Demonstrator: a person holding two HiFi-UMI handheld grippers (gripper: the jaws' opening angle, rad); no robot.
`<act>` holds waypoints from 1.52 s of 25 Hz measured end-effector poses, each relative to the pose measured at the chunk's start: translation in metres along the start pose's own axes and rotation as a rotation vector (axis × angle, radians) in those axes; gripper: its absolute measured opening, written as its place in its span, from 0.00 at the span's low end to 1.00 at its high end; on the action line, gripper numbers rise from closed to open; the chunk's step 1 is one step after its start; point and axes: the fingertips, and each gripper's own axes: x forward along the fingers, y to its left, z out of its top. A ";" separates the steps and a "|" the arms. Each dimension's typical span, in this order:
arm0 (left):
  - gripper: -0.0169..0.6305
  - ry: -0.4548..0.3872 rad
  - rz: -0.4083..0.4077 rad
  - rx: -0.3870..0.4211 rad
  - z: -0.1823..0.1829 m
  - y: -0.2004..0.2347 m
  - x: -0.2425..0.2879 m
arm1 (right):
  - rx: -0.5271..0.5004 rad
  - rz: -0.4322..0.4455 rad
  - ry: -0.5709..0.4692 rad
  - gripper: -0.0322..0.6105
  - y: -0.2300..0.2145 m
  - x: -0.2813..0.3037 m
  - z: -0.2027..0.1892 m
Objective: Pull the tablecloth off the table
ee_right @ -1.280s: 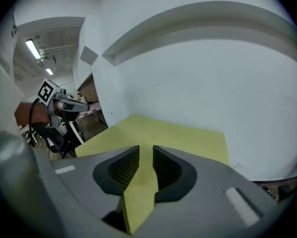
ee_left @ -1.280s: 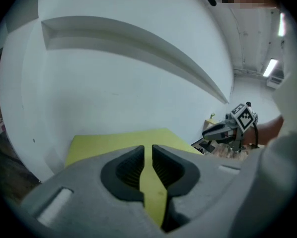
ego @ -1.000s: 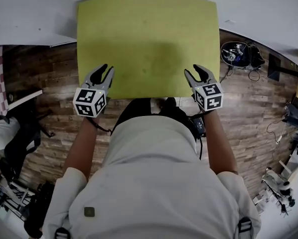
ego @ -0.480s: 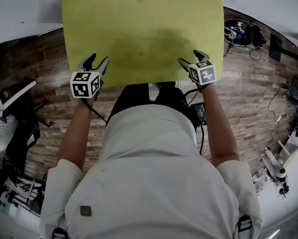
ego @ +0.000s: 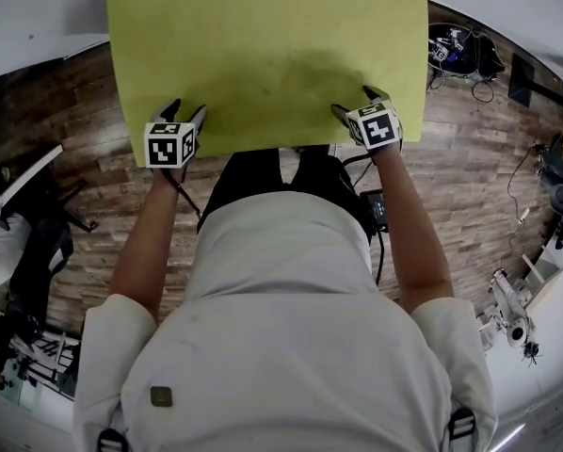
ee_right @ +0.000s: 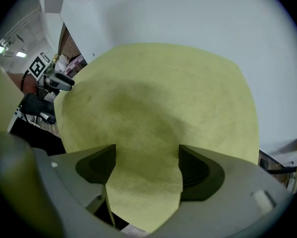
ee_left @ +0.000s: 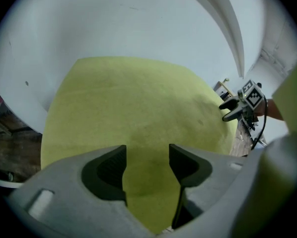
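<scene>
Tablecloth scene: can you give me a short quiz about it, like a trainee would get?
1. True or false: the tablecloth is blue.
2. Where are the left gripper and right gripper? A: at the tablecloth's near edge. B: at its far edge. C: far from it.
3. What does the floor look like?
Key: 1 false, it is yellow-green. 2 A; both grippers' jaws are opening, tablecloth showing between them, not pinched. 3 wood planks.
</scene>
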 end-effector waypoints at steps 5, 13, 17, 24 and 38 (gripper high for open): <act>0.46 0.020 0.049 0.021 -0.006 0.005 0.007 | -0.028 -0.037 0.009 0.69 0.001 0.003 -0.001; 0.43 -0.003 0.143 0.118 -0.008 0.005 0.010 | -0.026 -0.048 0.004 0.69 0.000 0.003 -0.001; 0.37 -0.008 0.135 0.148 -0.004 0.001 0.011 | -0.031 -0.052 0.006 0.68 -0.001 0.002 0.001; 0.23 -0.013 0.117 0.160 -0.004 -0.003 0.011 | -0.080 -0.040 0.000 0.52 0.015 0.000 0.005; 0.03 -0.043 0.064 0.035 0.008 -0.004 0.017 | -0.158 -0.025 -0.080 0.07 0.035 0.004 0.026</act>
